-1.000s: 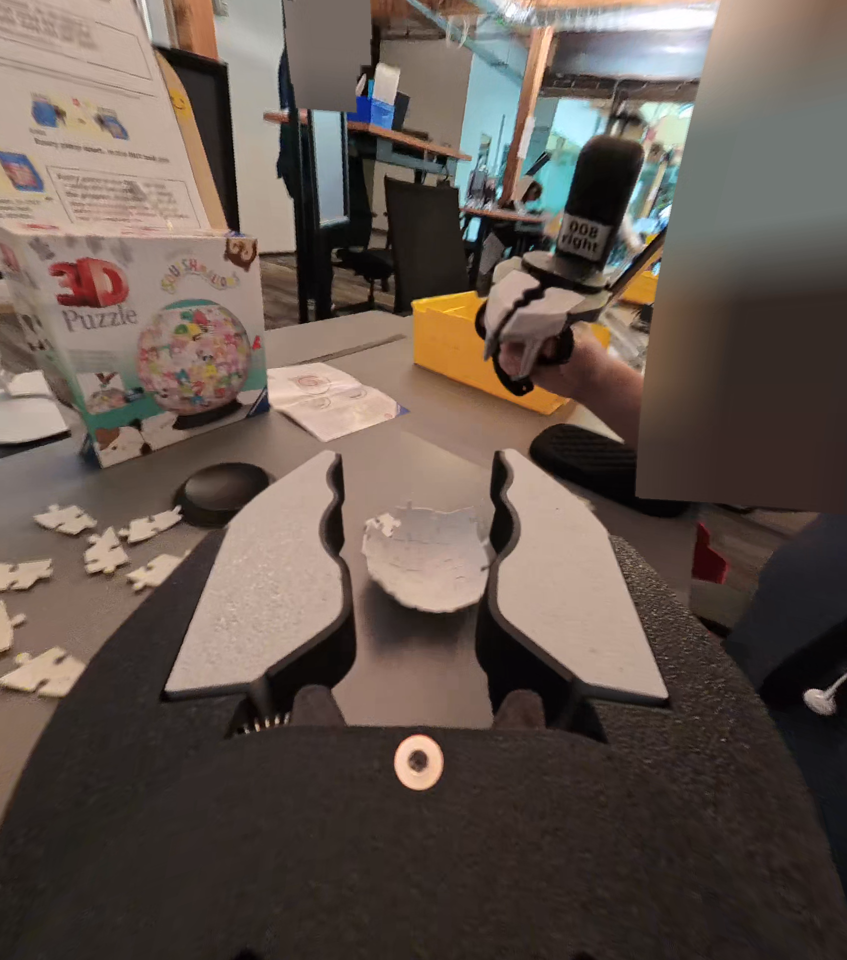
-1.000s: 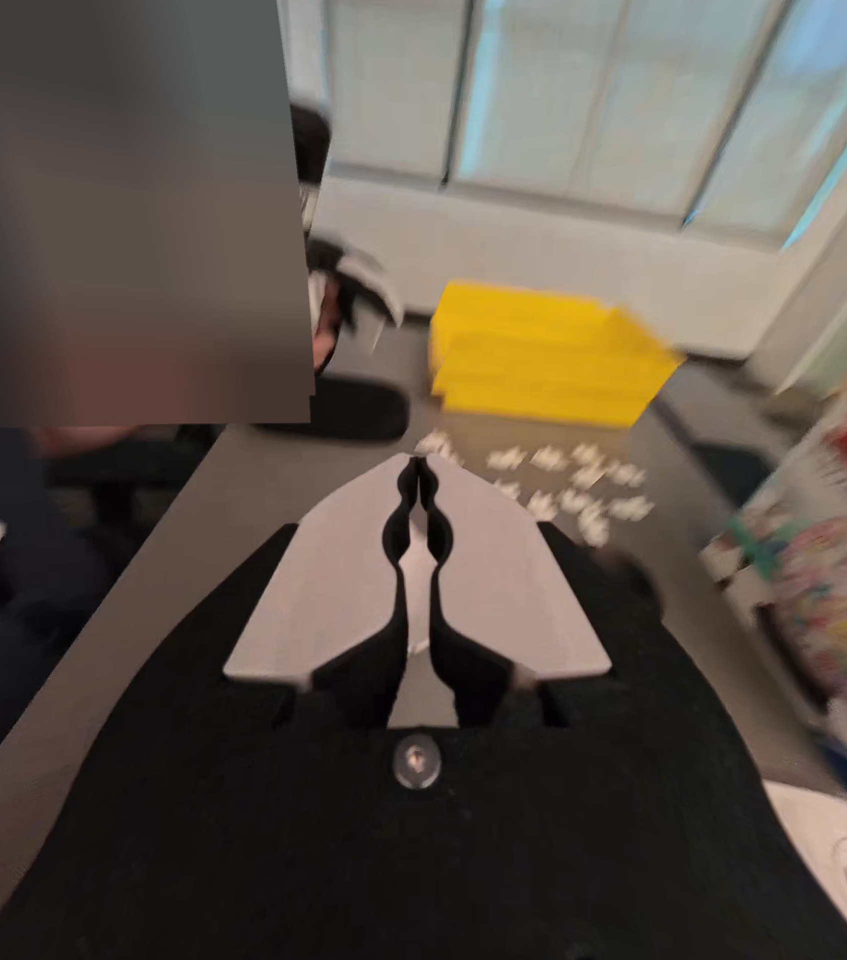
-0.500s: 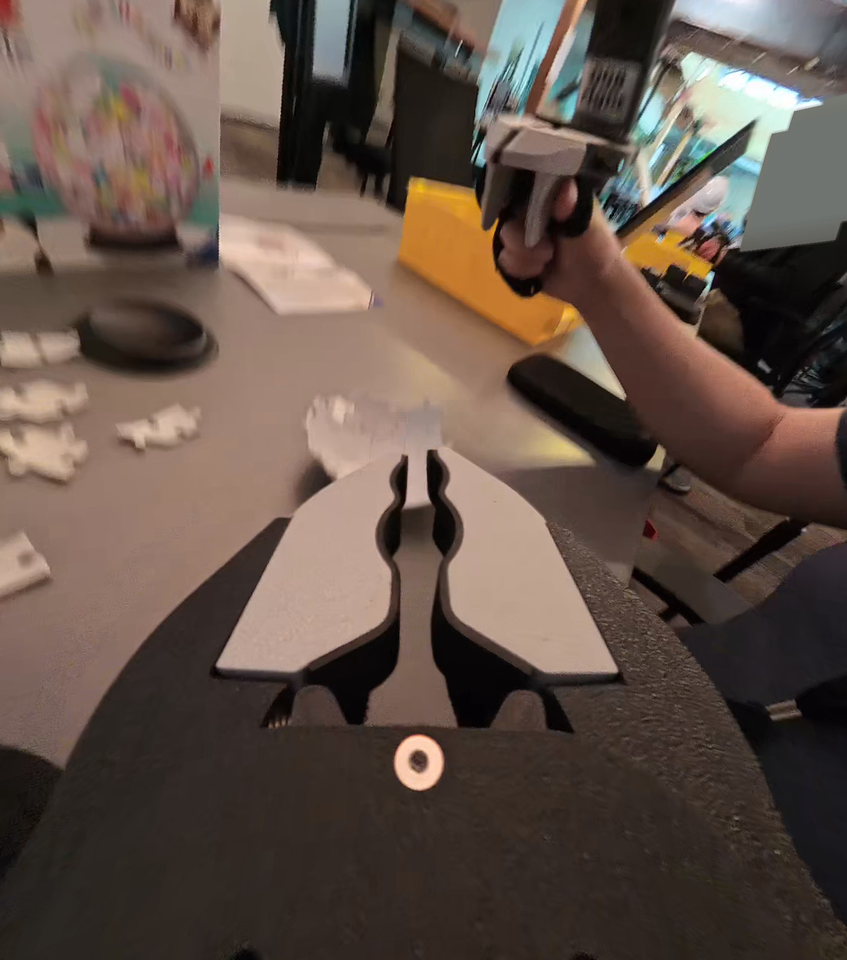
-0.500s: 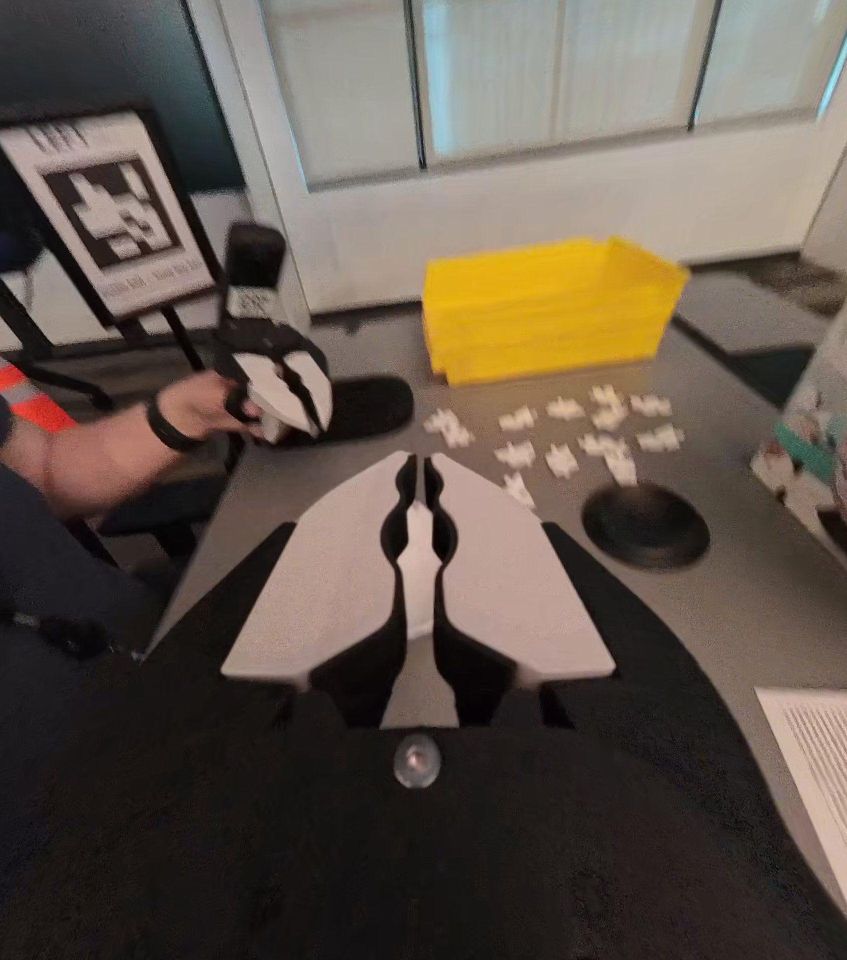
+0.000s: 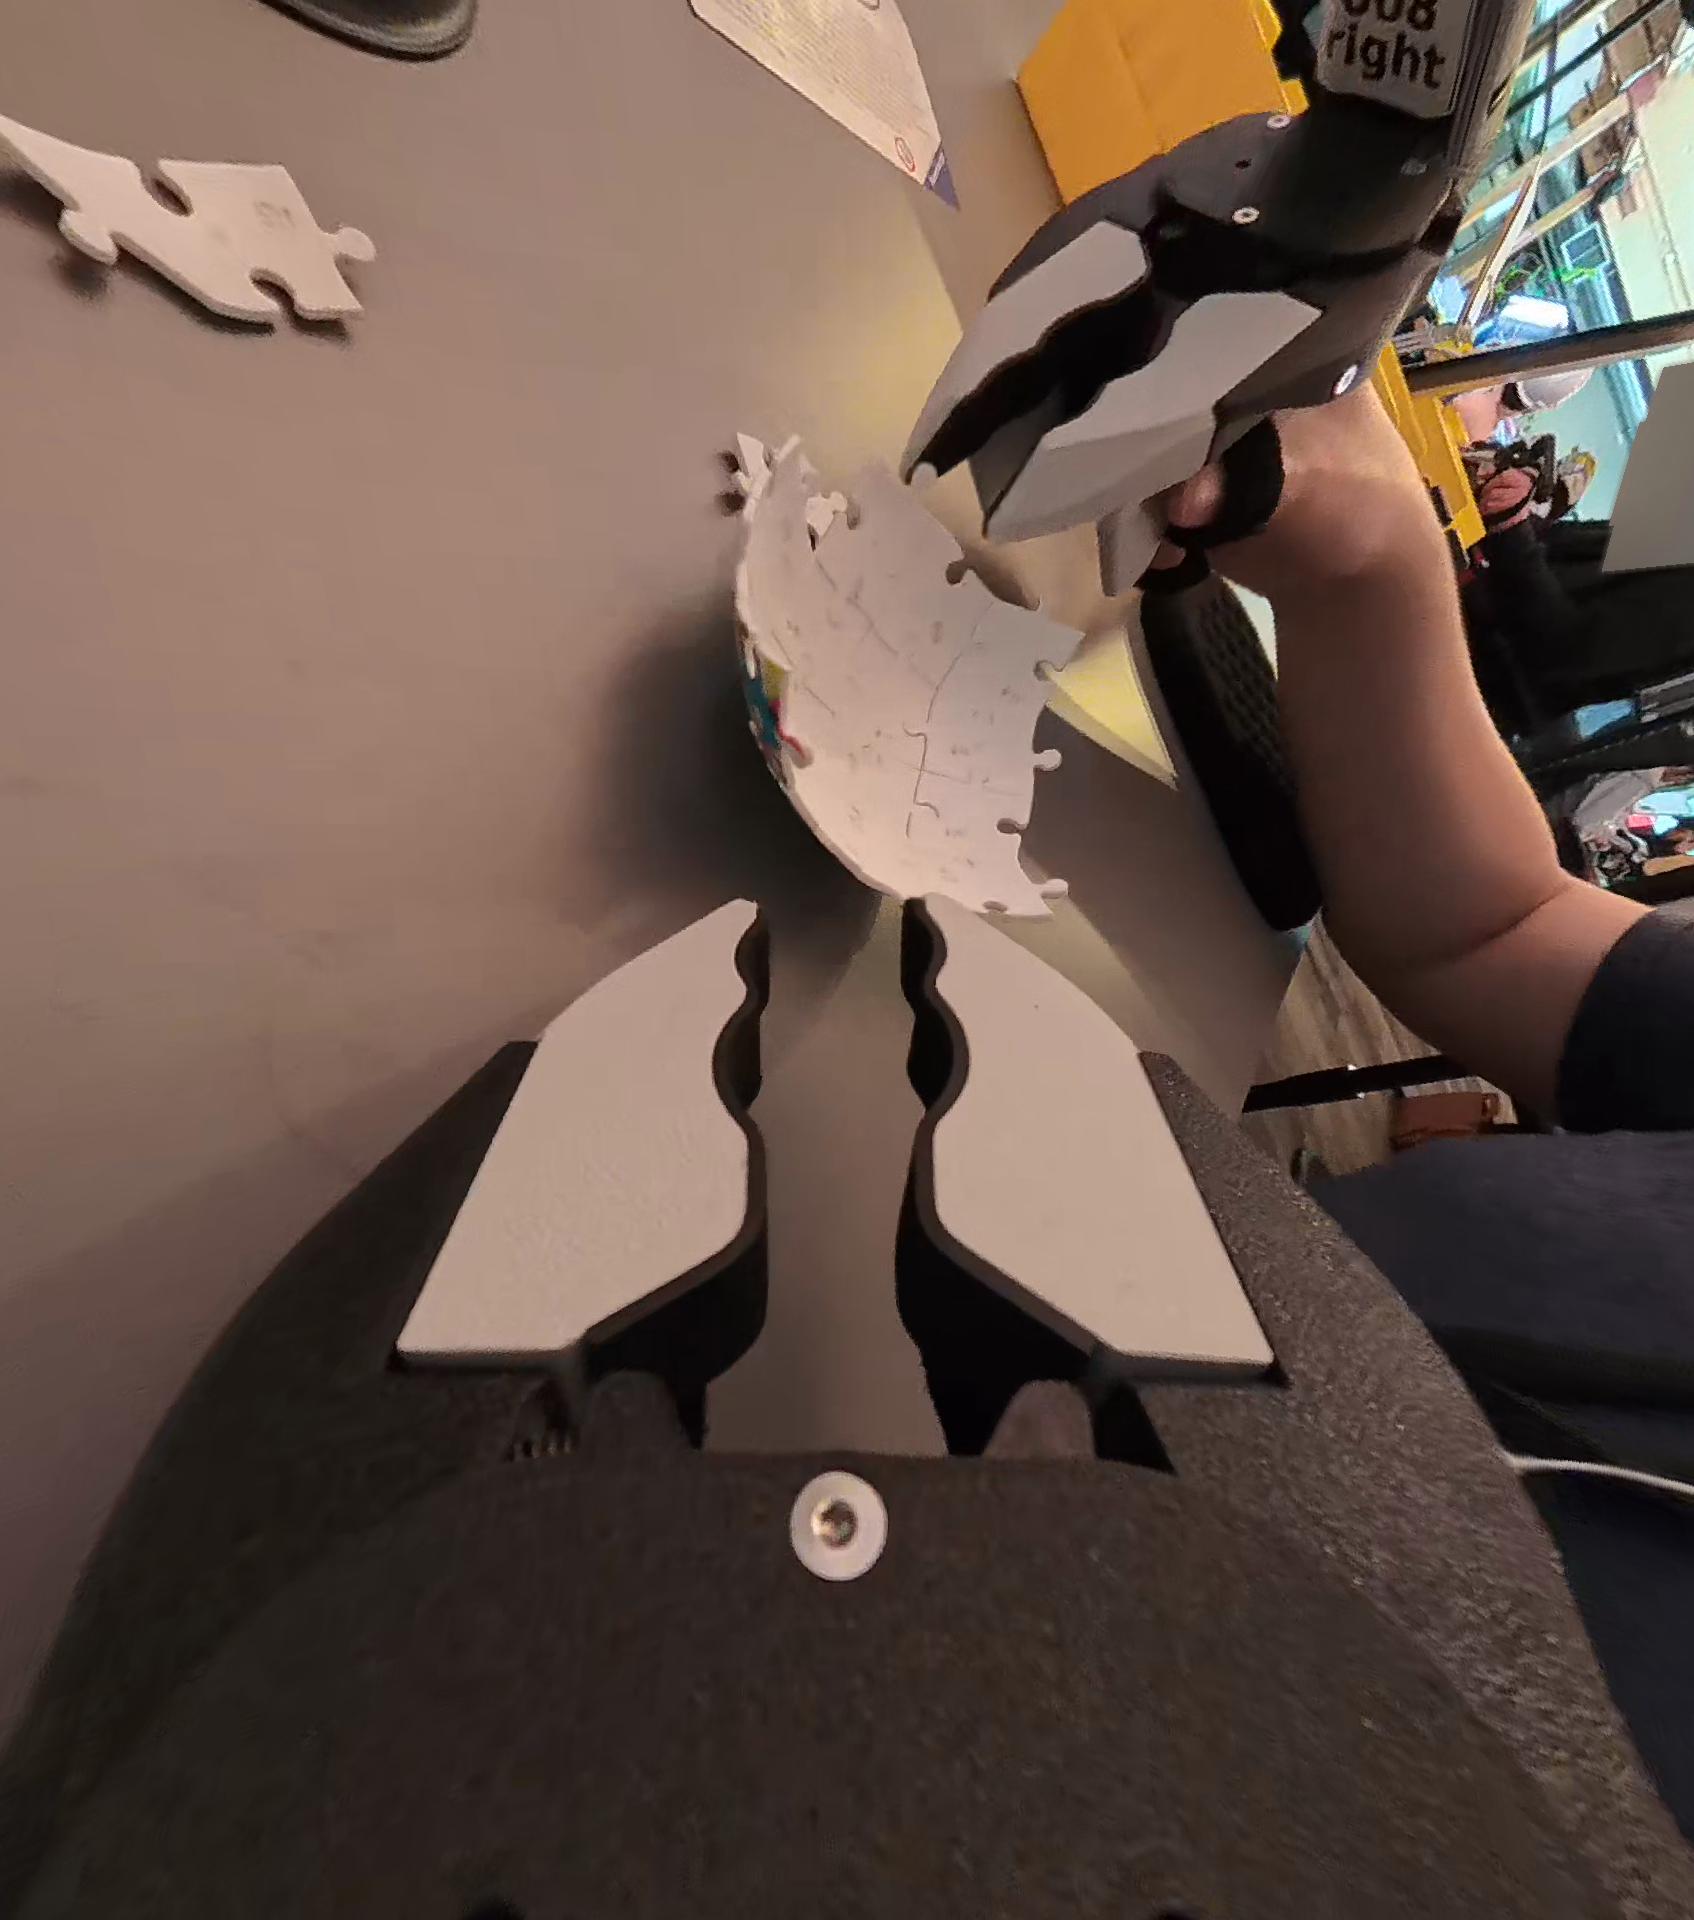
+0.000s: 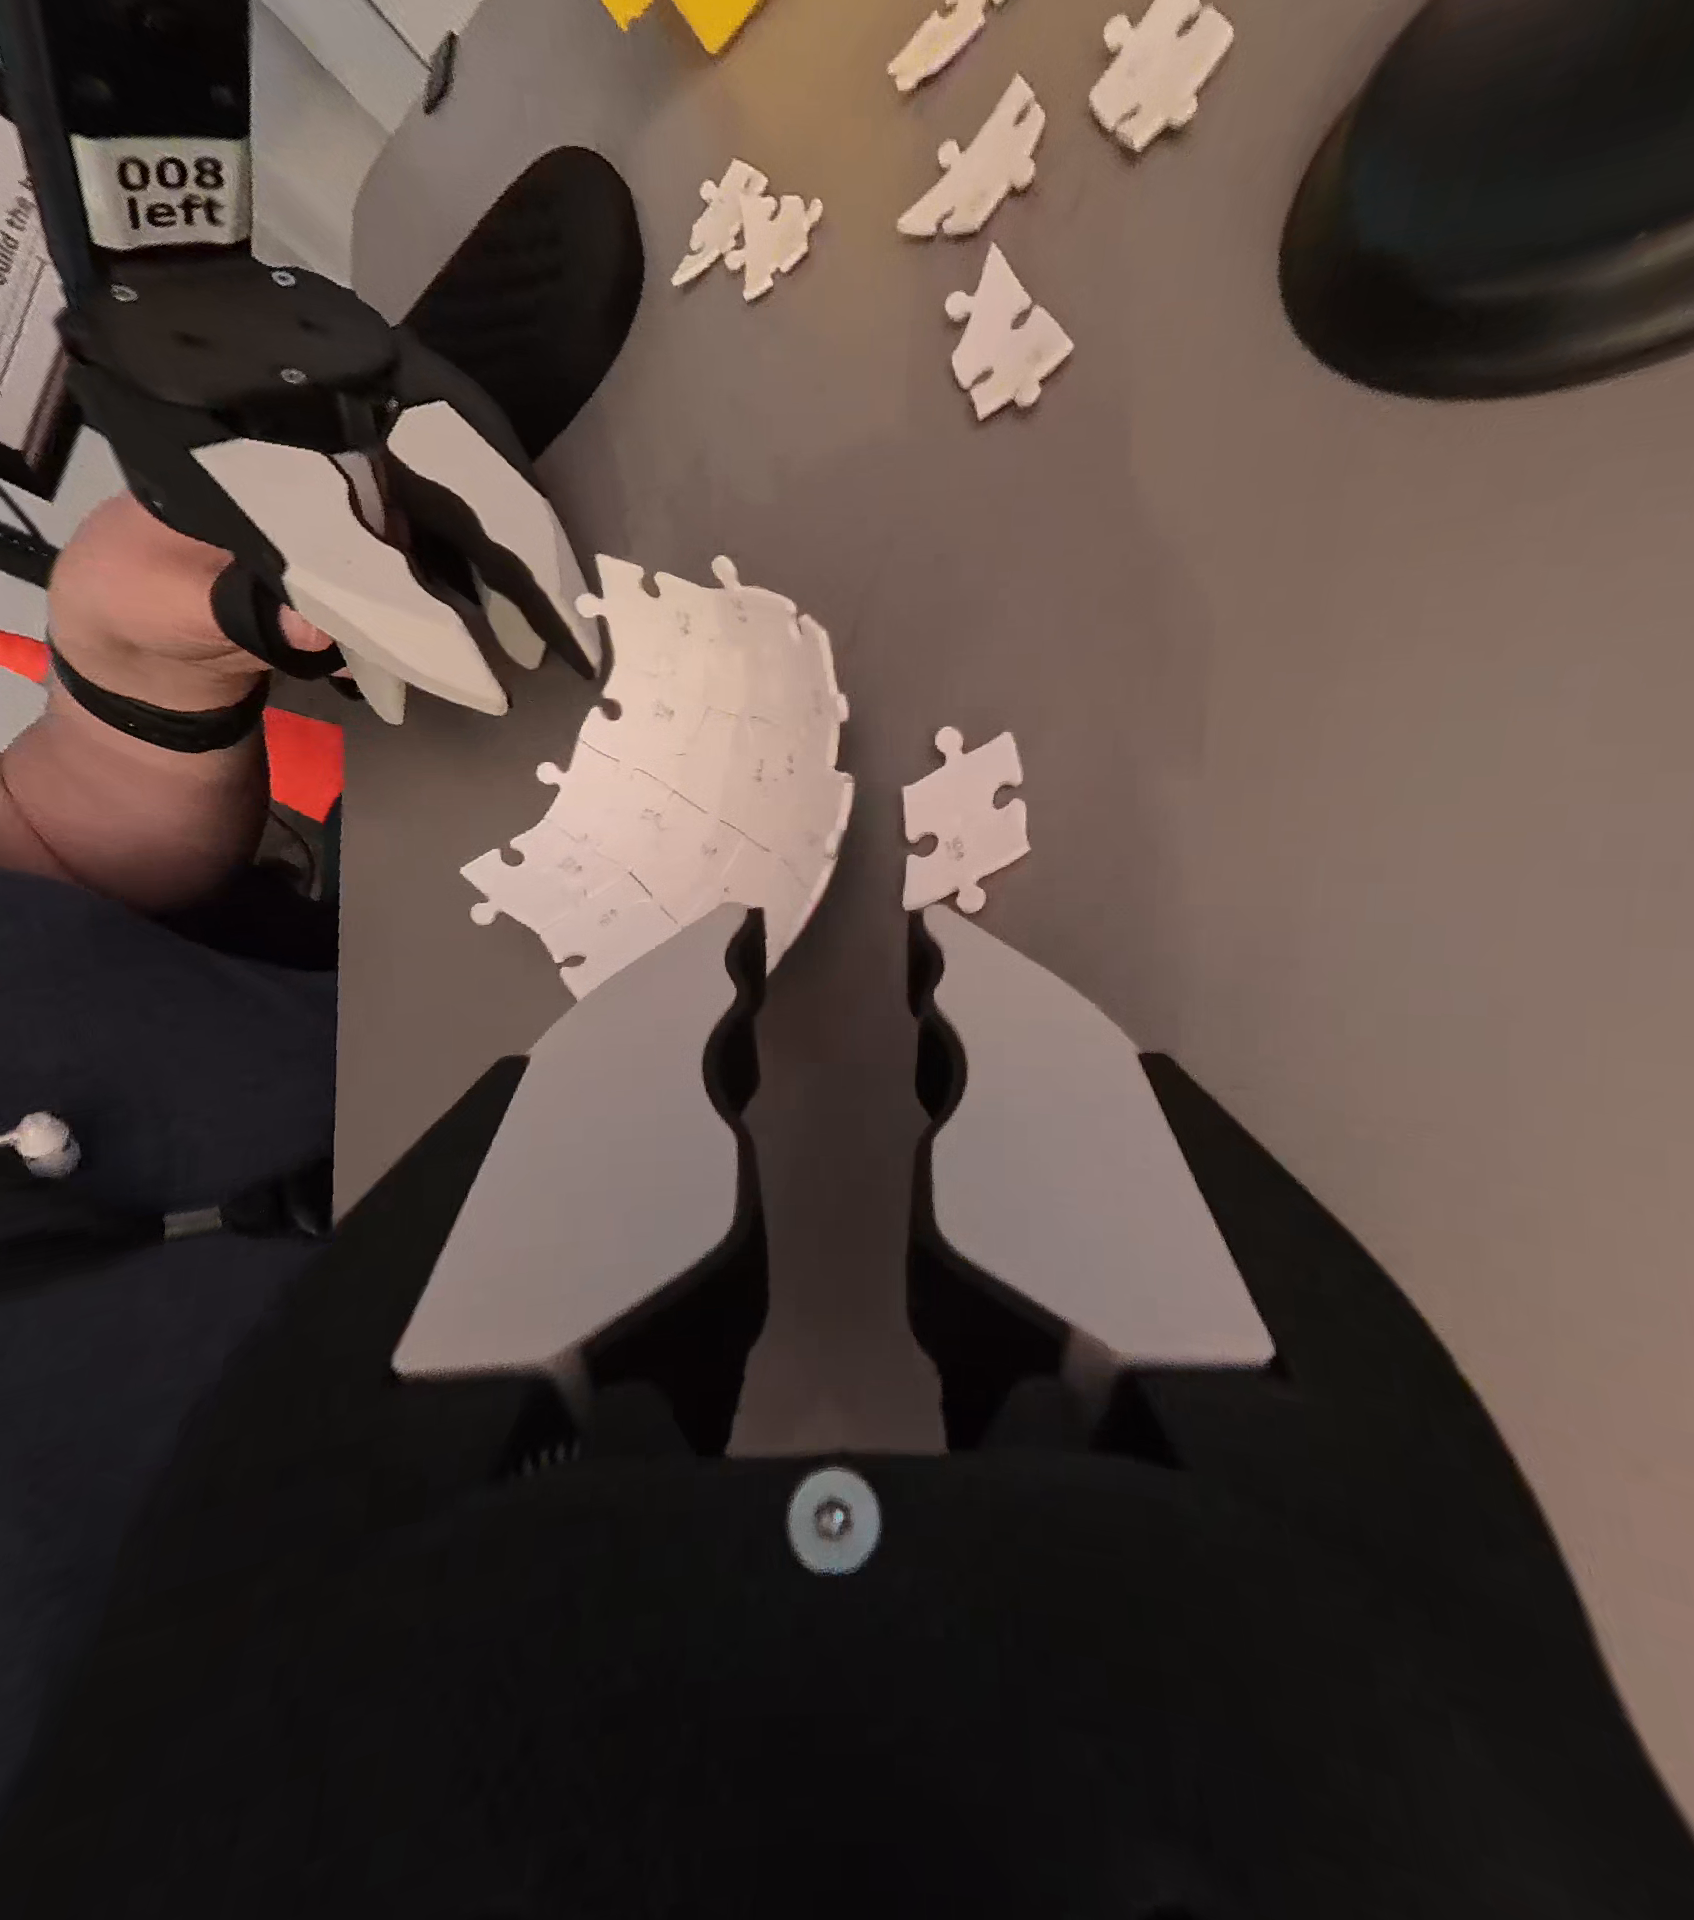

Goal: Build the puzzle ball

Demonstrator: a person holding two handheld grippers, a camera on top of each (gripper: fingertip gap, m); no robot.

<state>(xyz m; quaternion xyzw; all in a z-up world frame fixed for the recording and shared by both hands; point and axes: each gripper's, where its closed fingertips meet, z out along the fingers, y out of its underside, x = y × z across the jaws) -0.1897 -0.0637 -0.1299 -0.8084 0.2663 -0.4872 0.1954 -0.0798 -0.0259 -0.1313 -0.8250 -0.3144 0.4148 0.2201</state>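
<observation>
The partly built puzzle ball shell [image 5: 884,707] is a curved white patch of joined pieces, tipped up on the grey table [image 5: 303,675], with a sliver of its coloured outer side showing. My left gripper [image 5: 832,914] is open, its right fingertip at the shell's near rim. My right gripper [image 6: 835,925] is open, its left finger over the shell's [image 6: 708,769] edge. One loose white piece [image 6: 968,821] lies just ahead of its right finger. Each gripper shows in the other's view, the right [image 5: 957,499] and the left [image 6: 552,665], both at the shell's rim.
Several loose white pieces [image 6: 978,177] lie farther out, with one more [image 5: 188,239] in the left view. A black round stand [image 6: 1549,208], a paper leaflet [image 5: 822,73] and a yellow bin [image 5: 1134,83] are at the far side. A black mesh pad [image 5: 1227,748] lies beyond the table edge. The left gripper's tips are roughly 12 cm from the right gripper's.
Both grippers, shut half a second ago, are now open. Both have come down close to the shell from opposite sides. The shell has tipped up from lying like a bowl.
</observation>
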